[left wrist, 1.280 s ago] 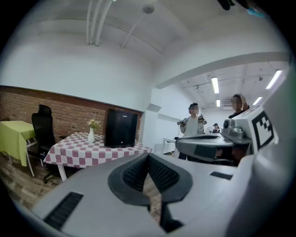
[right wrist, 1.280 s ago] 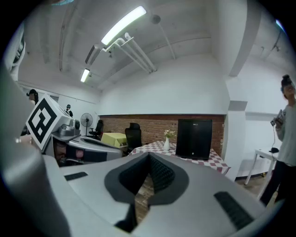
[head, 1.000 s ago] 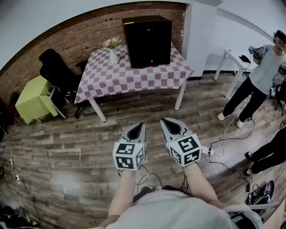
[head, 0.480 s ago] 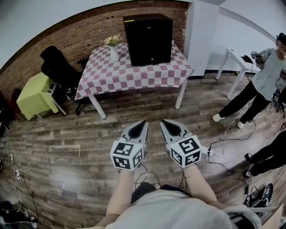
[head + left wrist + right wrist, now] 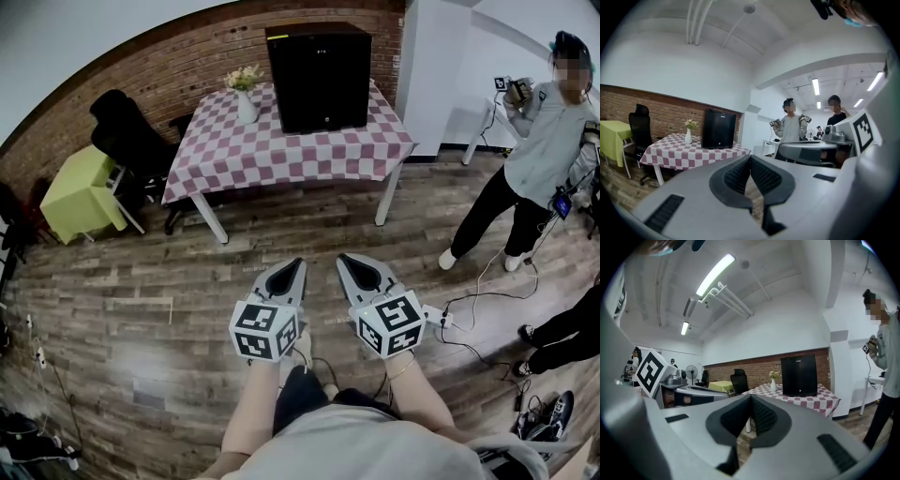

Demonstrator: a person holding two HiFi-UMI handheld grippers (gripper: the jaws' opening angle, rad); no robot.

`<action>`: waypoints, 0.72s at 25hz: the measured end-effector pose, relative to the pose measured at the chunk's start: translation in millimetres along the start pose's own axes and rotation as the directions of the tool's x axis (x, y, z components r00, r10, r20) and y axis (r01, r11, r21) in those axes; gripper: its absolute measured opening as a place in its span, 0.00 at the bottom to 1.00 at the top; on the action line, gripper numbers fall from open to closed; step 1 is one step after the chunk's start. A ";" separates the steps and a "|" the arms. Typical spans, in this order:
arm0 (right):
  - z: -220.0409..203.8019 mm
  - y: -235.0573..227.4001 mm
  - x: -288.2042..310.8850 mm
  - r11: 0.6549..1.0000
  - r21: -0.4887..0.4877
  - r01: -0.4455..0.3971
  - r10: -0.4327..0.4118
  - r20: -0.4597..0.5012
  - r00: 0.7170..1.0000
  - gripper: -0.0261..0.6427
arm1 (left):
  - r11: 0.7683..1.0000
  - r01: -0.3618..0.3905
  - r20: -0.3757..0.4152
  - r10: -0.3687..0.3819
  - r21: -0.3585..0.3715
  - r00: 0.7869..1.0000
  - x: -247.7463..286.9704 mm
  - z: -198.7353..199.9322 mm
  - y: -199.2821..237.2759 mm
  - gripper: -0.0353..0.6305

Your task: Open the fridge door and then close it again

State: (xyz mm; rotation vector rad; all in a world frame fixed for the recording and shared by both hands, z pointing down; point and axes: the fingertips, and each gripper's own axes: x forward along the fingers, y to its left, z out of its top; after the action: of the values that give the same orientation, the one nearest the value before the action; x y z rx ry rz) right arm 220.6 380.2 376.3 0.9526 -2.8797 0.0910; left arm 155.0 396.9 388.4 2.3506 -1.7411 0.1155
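Left claw point(image 5: 296, 265): jaws pressed together with nothing between them; lower centre of the head view, tip pointing up the frame.
Right claw point(image 5: 344, 259): jaws likewise together and empty; just beside the left one, its tip angled slightly toward it.
Floor point(image 5: 281, 239): a bare stretch of wood planks lies between both claws and the table, so the claws are well apart from anything they must touch.
Table point(image 5: 281, 155): checked cloth, upper centre of the head view; a vase point(image 5: 247, 105) of flowers stands on it to the left of the fridge.
Fridge point(image 5: 319, 70): a black box standing upright on the far part of the table, close to the brick wall, top centre of the frame.
Door point(image 5: 323, 98): the flat front faces the claws; no handle or hinge side can be made out.
Direction: the fridge lies straight ahead, up the frame, about midway between the two tips.
Nearer hand: neither clearly; it sits left of the jaws in the left gripper view and right of them in the right gripper view.
Judgement: the task looks not yet begun; an approach across the floor comes first.
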 end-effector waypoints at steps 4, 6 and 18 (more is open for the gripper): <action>1.7 -9.8 20.5 1.000 0.006 0.005 -0.005 0.008 1.000 0.04 | 1.000 0.009 -0.003 -0.009 0.013 1.000 17.6 1.9 15.8 0.06; 5.5 -17.2 36.8 1.000 0.001 0.014 -0.014 0.012 1.000 0.04 | 1.000 0.017 -0.001 -0.017 0.019 1.000 31.8 6.2 29.2 0.06; 45.2 -61.7 182.4 0.996 -0.034 0.078 -0.077 0.029 0.997 0.04 | 0.998 0.048 0.053 -0.050 0.046 0.997 122.4 69.2 157.4 0.06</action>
State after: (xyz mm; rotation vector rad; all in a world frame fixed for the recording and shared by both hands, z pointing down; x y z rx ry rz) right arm 108.3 218.8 354.8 1.0663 -2.8551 0.0201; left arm 37.1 223.7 363.7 2.4483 -1.7209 0.0852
